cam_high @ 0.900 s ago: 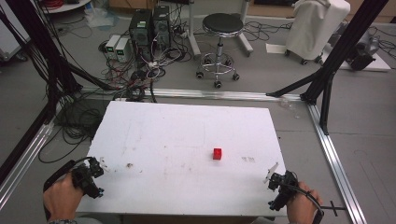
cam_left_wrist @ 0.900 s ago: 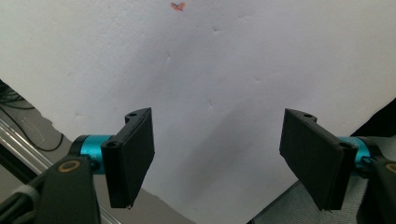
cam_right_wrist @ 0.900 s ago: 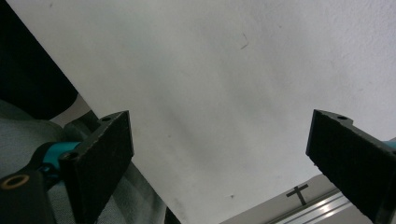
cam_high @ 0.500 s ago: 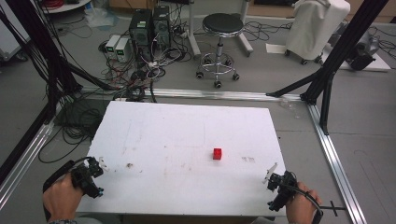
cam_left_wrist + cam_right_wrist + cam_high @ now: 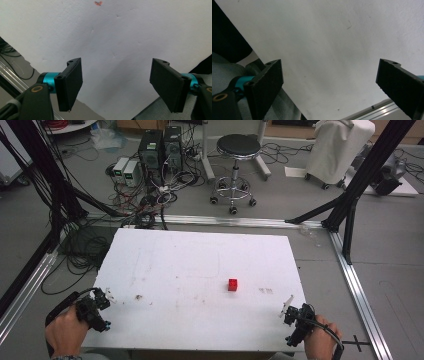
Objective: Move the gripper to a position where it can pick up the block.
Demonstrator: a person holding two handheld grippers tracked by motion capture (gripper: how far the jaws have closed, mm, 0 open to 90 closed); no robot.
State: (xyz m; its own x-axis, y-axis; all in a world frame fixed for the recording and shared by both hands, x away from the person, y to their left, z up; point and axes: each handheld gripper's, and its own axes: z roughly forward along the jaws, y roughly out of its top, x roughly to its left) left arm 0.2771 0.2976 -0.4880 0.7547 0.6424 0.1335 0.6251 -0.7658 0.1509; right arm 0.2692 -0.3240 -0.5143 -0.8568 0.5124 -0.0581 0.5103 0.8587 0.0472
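Observation:
A small red cube [image 5: 233,284] sits on the white table [image 5: 200,260], right of its middle. My left gripper [image 5: 102,307] rests at the table's front left corner, held in a hand. Its two black jaws stand wide apart over bare white surface [image 5: 117,75], with nothing between them. My right gripper [image 5: 292,317] is at the front right corner, some way in front and to the right of the cube. Its jaws are also spread wide [image 5: 329,85] and hold nothing.
A small brown-red smudge [image 5: 138,297] marks the table near the left gripper, and faint grey marks [image 5: 266,291] lie right of the cube. Aluminium rails [image 5: 357,290] frame the table. Behind it stand a black stool [image 5: 238,150], computers [image 5: 160,145] and tangled cables [image 5: 145,210].

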